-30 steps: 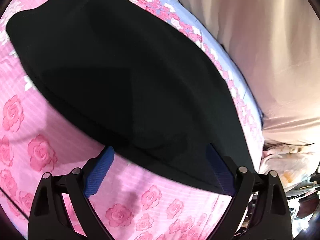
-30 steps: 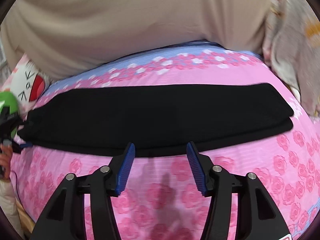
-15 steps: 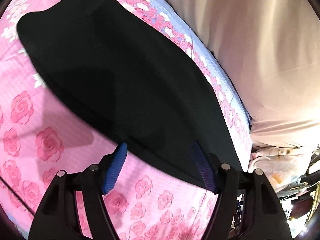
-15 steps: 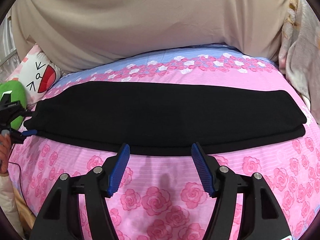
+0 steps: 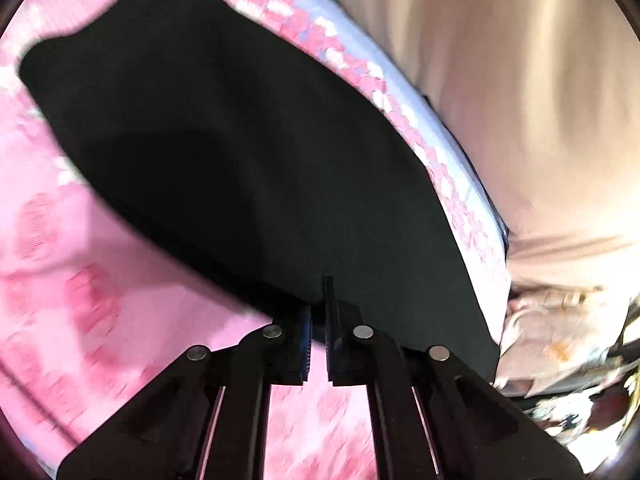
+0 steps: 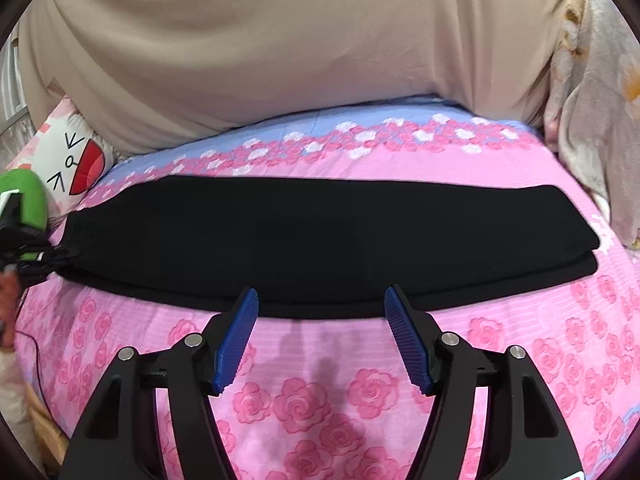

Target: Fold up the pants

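Black pants (image 6: 320,232) lie folded lengthwise in a long strip across the pink rose bedsheet (image 6: 320,400). In the left wrist view the pants (image 5: 240,152) fill the middle, and my left gripper (image 5: 318,312) is shut on their near edge, with cloth pinched between the blue pads. The same gripper (image 6: 60,254) shows at the strip's left end in the right wrist view. My right gripper (image 6: 320,290) stands open just above the sheet at the middle of the pants' front edge, with nothing pressed between its pads (image 6: 238,340).
A large beige cover (image 6: 280,40) is heaped along the far side of the bed. A cartoon-face pillow (image 6: 76,156) lies at the back left, and a floral blanket (image 6: 592,120) at the right. A person's hand (image 6: 8,292) shows at the left edge.
The left gripper's jaws have closed from wide open onto the pants' edge. The right gripper's jaws have spread a little wider, and it has hardly moved.
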`<state>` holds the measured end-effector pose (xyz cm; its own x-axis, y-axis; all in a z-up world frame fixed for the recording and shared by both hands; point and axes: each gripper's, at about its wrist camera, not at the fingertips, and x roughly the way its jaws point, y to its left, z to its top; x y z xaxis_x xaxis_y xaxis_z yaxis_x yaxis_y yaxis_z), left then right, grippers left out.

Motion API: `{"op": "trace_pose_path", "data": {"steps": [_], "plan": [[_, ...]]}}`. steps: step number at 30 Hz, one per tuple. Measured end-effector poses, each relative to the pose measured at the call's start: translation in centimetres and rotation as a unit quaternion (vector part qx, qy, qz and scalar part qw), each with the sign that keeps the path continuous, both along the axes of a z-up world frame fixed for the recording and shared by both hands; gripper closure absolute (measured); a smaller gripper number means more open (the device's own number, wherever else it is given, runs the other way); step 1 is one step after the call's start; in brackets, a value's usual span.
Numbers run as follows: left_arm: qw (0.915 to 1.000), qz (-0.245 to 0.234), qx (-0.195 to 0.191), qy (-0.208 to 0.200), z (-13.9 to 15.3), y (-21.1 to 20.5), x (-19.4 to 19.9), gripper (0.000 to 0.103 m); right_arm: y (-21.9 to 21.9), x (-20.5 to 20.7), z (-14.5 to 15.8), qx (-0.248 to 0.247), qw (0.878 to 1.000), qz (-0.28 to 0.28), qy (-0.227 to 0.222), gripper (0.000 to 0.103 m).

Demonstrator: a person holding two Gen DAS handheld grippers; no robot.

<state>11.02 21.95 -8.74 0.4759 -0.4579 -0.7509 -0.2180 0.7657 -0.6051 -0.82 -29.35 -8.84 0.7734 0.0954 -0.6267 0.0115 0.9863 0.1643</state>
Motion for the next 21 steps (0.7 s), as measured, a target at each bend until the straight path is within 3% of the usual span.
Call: {"op": "trace_pose_path", "data": {"steps": [2,4,6,8,10,12,16,21], "plan": [[0.9978,-0.002,0.062,0.024,-1.2,-0.1,-0.7,0.097,-0.4,0.1,-0.3,-0.004,1.000,-0.004,-0.001,0.032],[0.9954,0.009,0.073,0.062,-3.4,0.3,-0.8,0.099,-1.3,0.7,-1.0,-0.010,1.000,-0.019,0.011,0.032],[0.9951,0.019,0.083,0.050,-2.7,0.5,-1.6,0.096,-2.6,0.9,-1.2,-0.010,0.999,-0.034,0.016,0.032],[0.9924,0.025,0.119,0.019,-0.7,-0.1,-2.7,0.083,-3.9,0.6,-0.7,-0.010,0.999,-0.047,0.010,0.032],[0.9888,0.024,0.147,-0.014,1.1,-1.0,-3.5,0.045,-5.4,0.4,-0.3,-0.026,0.997,-0.067,0.003,0.032],[0.9831,0.017,0.177,-0.044,2.7,-2.7,-4.0,0.030,-7.7,0.2,-0.4,-0.030,0.995,-0.094,0.004,0.032],[0.9655,-0.010,0.243,-0.093,4.1,-8.1,-4.7,0.011,-14.9,-0.6,-1.1,0.020,0.986,-0.163,0.014,0.032],[0.9432,-0.040,0.315,-0.099,3.0,-13.5,-3.9,0.011,-20.9,0.9,-2.2,0.019,0.980,-0.194,0.031,0.032]]}}
